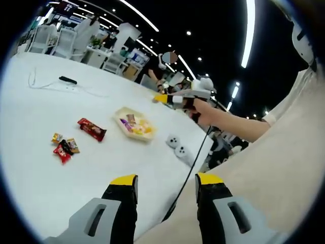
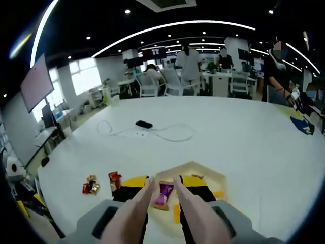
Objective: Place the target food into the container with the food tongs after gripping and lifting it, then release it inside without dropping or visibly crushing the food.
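- Left gripper: jaws apart, nothing held, above table.
- Right gripper: clamped on tongs; tips around purple candy over tray.

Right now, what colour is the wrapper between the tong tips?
Purple wrapper, clearest in the right gripper view.

Yellow-tipped black fingers, grey housings
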`<state>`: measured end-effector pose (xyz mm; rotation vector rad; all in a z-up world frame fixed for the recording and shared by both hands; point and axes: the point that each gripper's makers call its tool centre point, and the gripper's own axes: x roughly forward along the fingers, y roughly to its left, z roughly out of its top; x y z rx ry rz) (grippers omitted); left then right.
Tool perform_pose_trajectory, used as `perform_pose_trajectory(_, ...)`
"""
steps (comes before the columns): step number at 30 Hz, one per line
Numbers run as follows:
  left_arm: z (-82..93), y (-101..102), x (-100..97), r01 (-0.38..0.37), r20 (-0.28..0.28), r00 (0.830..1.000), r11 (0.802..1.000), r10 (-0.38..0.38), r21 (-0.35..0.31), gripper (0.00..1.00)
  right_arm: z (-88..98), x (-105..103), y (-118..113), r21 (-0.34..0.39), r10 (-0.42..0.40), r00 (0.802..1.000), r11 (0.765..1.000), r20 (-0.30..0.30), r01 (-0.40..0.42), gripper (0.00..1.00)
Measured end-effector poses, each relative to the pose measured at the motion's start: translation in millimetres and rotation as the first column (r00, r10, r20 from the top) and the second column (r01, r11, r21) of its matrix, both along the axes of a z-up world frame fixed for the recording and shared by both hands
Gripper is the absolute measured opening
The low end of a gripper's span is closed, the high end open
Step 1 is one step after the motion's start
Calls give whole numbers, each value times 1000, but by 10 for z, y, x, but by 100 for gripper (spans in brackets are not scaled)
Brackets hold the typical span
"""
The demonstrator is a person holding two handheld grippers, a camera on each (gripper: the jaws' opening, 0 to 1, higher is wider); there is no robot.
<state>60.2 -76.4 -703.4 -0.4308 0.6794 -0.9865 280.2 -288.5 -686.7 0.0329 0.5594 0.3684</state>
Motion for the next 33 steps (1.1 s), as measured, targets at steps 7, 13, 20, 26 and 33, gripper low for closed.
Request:
perform_pose_trajectory(7, 6, 0, -20, 0, 2, 1000, 1000, 0, -3, 45, 94, -6, -79, -34, -32, 999, 999, 40, 34, 24)
perform_pose_trajectory(13, 29, 20, -44, 1, 7, 1000, 1000, -1, 4, 45, 36, -17, -17, -108, 4, 999, 994, 37, 0, 24)
perform_pose_trajectory(20, 48, 57, -55, -9, 16, 1000, 1000, 9, 2, 45, 16, 10, 185, -85, 41, 999, 996, 33, -38, 25)
perform_pose_trajectory(26, 37, 84, -71, -26, 17, 1000, 1000, 26, 3, 45, -66, 57, 312, -98, 80, 997, 992, 15, -78, 26)
perform_pose_trajectory(33, 13, 134, -97, -60, 7, 998, 998, 60, 0, 45, -91, 59, 409, -98, 106, 994, 990, 12, -105, 27)
